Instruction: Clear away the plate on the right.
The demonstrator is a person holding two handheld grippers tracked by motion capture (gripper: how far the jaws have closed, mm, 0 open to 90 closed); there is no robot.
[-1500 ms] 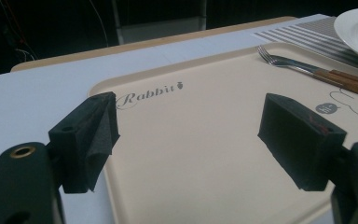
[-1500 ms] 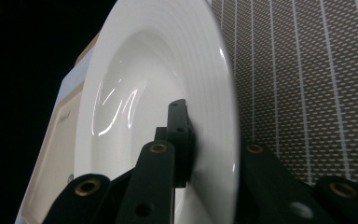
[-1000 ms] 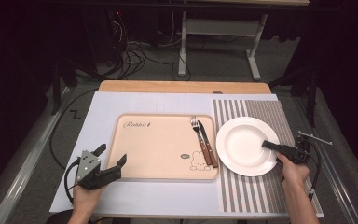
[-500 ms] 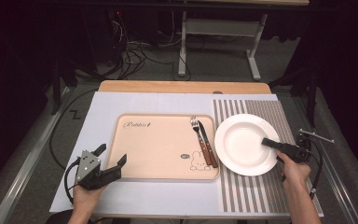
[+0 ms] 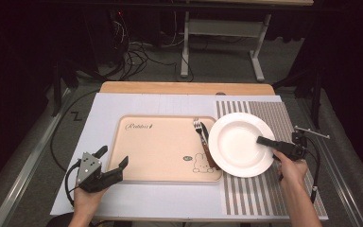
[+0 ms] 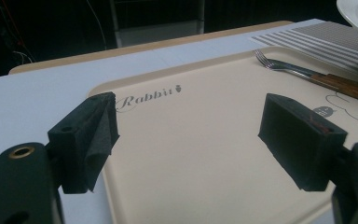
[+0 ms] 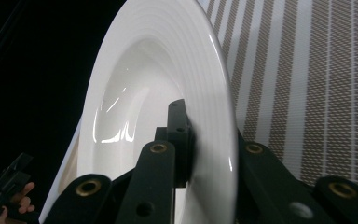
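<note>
A white deep plate (image 5: 238, 144) hangs tilted above the striped placemat (image 5: 274, 189), its left rim reaching over the right edge of the beige tray (image 5: 160, 151). My right gripper (image 5: 268, 141) is shut on the plate's right rim; in the right gripper view one jaw lies inside the plate (image 7: 158, 93) and the other under the rim, my right gripper (image 7: 209, 154) pinching it. A fork and a wooden-handled knife (image 5: 202, 137) lie on the tray's right side. My left gripper (image 5: 112, 157) stands open at the tray's near left corner, with nothing between its pads (image 6: 86, 140).
Tray and placemat lie on a white sheet (image 5: 146, 104) that covers a wooden table (image 5: 184, 87). The tray's middle, printed "Rabbit" (image 6: 151, 98), is bare. Fork (image 6: 279, 65) and knife handle (image 6: 345, 86) lie beyond the left gripper. Cables and a metal stand (image 5: 217, 47) are on the dark floor behind.
The right gripper has lifted the plate and carried it a little to the left, so its rim now overlaps the tray's right edge. The left gripper has stayed put.
</note>
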